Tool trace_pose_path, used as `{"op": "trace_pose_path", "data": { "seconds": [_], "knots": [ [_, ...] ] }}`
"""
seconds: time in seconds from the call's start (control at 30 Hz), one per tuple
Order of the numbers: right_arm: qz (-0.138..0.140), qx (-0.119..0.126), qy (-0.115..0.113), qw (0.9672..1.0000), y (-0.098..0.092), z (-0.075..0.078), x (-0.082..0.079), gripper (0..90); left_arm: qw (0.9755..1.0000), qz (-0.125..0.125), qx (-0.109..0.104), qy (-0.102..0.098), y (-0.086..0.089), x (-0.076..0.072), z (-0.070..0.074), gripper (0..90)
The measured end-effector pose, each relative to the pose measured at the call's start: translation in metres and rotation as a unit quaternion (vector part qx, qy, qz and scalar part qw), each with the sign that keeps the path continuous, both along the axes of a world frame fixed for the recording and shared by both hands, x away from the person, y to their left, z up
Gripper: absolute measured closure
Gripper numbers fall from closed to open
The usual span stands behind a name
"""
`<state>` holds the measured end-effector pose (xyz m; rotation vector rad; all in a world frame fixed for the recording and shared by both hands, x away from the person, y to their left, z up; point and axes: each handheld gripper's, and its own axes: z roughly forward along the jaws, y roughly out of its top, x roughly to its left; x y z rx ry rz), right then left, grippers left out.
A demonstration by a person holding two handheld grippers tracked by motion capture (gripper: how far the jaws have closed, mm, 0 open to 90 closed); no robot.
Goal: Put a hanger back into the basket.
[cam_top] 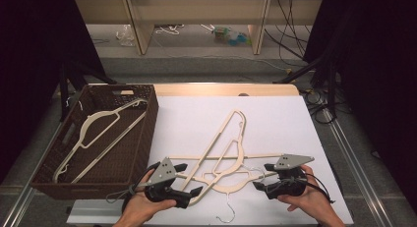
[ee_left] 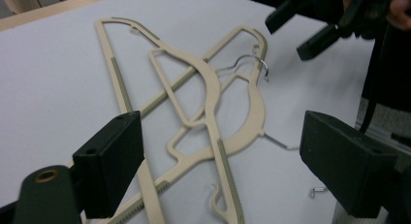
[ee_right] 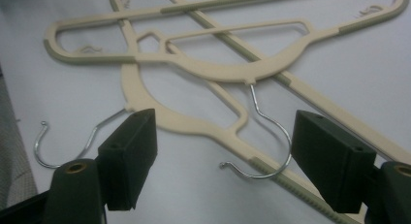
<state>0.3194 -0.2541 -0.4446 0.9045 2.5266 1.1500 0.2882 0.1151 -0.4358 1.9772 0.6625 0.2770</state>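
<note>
Left gripper [cam_top: 188, 179] and right gripper [cam_top: 261, 176] both wide, empty, flanking crossed hangers [cam_top: 223, 156]; basket [cam_top: 142, 138] at 9 o'clock.

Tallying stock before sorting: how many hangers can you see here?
3. One hanger lies in the brown basket; two lie crossed on the white table between the grippers, one hanger diagonal, another under it.

You are working in a lab: black curtains [cam_top: 29, 50] flank the table [cam_top: 275, 119], loose cables [cam_top: 290, 40] beyond it.
</note>
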Motion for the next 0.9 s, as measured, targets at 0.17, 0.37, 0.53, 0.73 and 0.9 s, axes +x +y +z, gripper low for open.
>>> {"op": "trace_pose_path", "data": {
  "seconds": [0.17, 0.37, 0.53, 0.73, 0.9],
  "knots": [
    [-0.013, -0.013, 0.003, 0.9998, -0.005, -0.002, 0.003, 30.7, 1.0, 0.008, 0.005, -0.001, 0.002, -0.002, -0.009, 16.0],
    [-0.041, -0.026, 0.014, 0.9987, -0.006, -0.005, 0.014, 38.0, 0.9998, 0.008, 0.015, -0.006, 0.003, -0.003, -0.012, 16.2],
    [-0.045, -0.033, 0.024, 0.9981, -0.002, -0.013, 0.029, 47.4, 0.9996, -0.004, 0.028, -0.011, 0.002, -0.002, -0.015, 16.4],
    [-0.041, -0.05, 0.05, 0.9966, 0.002, -0.019, 0.042, 57.9, 0.9996, -0.006, 0.028, -0.003, -0.001, -0.004, -0.016, 16.8],
    [-0.039, -0.063, 0.06, 0.9955, 0.003, -0.025, 0.052, 63.9, 0.9996, -0.007, 0.027, -0.002, 0.0, -0.004, -0.016, 16.9]
  ]
}}
